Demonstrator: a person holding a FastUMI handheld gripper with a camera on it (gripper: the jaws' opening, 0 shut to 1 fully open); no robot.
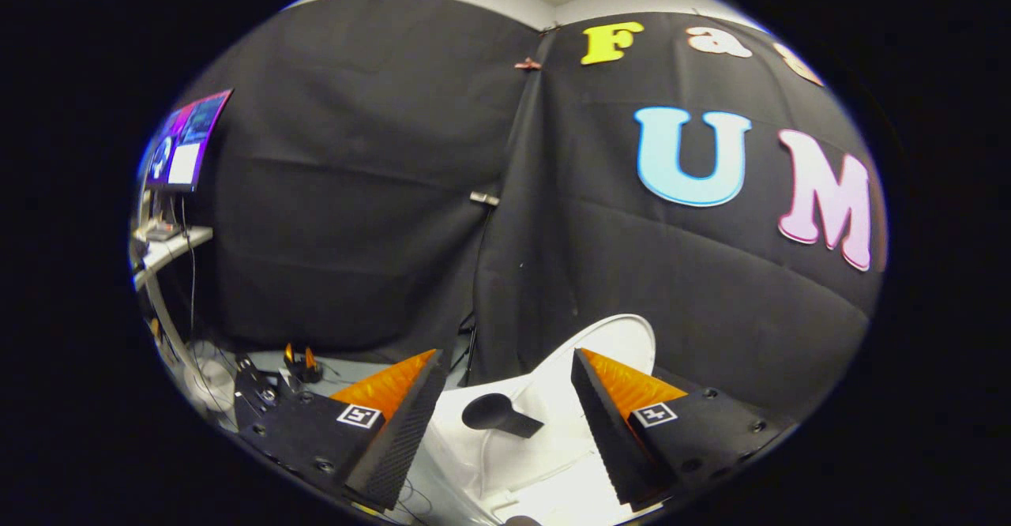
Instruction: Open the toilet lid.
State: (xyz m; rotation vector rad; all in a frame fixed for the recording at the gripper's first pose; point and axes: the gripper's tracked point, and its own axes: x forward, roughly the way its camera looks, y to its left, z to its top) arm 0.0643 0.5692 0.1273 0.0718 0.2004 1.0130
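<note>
My gripper (pixel 505 400) over the toilet, fingers spread apart.
Between them stood the white toilet lid (pixel 608 344), raised, with a dark handle (pixel 497 415) just ahead.

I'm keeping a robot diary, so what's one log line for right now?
gripper: open, holding nothing | toilet lid: raised, beyond fingers | black handle: between fingers, untouched
</note>
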